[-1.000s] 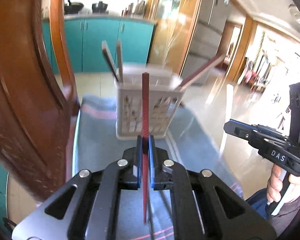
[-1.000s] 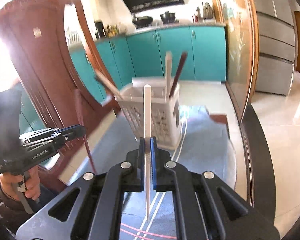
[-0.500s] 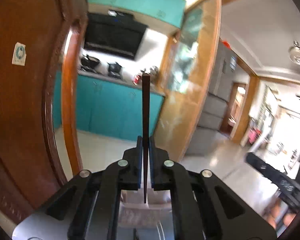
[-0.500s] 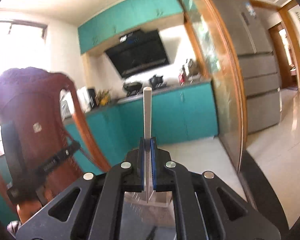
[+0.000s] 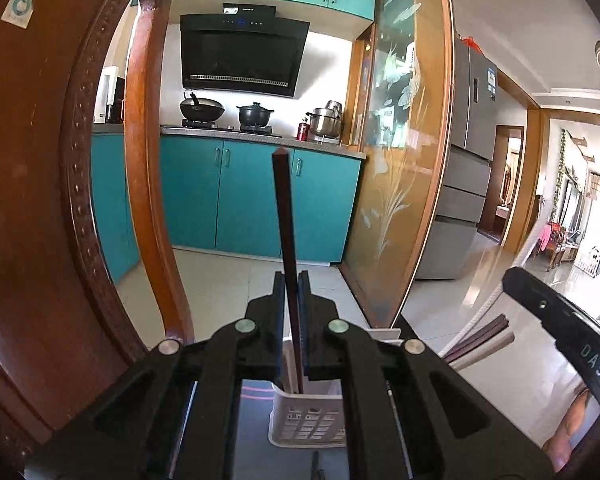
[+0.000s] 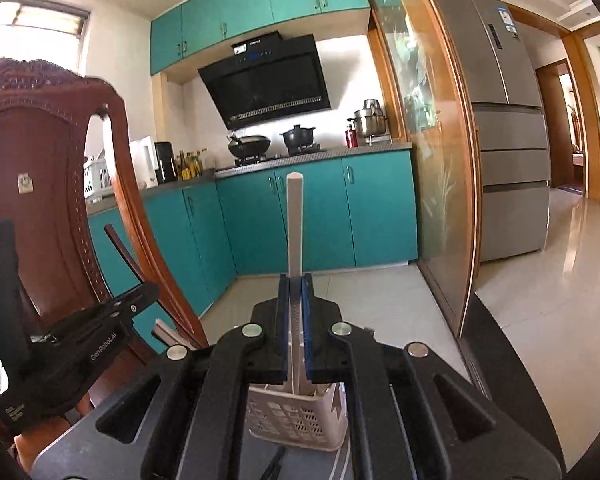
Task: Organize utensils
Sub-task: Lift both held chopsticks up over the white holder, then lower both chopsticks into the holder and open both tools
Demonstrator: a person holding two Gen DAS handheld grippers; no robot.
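My left gripper (image 5: pixel 292 280) is shut on a dark brown chopstick (image 5: pixel 284 216) held upright, its lower tip inside the white perforated utensil basket (image 5: pixel 308 420) below. My right gripper (image 6: pixel 295 280) is shut on a white chopstick (image 6: pixel 295 220), also upright with its lower end in the same basket (image 6: pixel 296 420). Other chopsticks (image 5: pixel 480 336) lean out of the basket to the right. The right gripper shows at the left wrist view's right edge (image 5: pixel 556 320), and the left gripper at the right wrist view's left (image 6: pixel 80 344).
A carved wooden chair back (image 5: pixel 40 200) stands close on the left, also in the right wrist view (image 6: pixel 40 160). The basket stands on a grey-blue cloth (image 5: pixel 252 432). Behind are teal kitchen cabinets (image 5: pixel 240 200), a glass sliding door (image 5: pixel 400 160) and a fridge (image 6: pixel 508 120).
Both grippers rose from in front of the basket to above it and tilted up. Both chopsticks' lower ends have come down into the basket. Both stay gripped.
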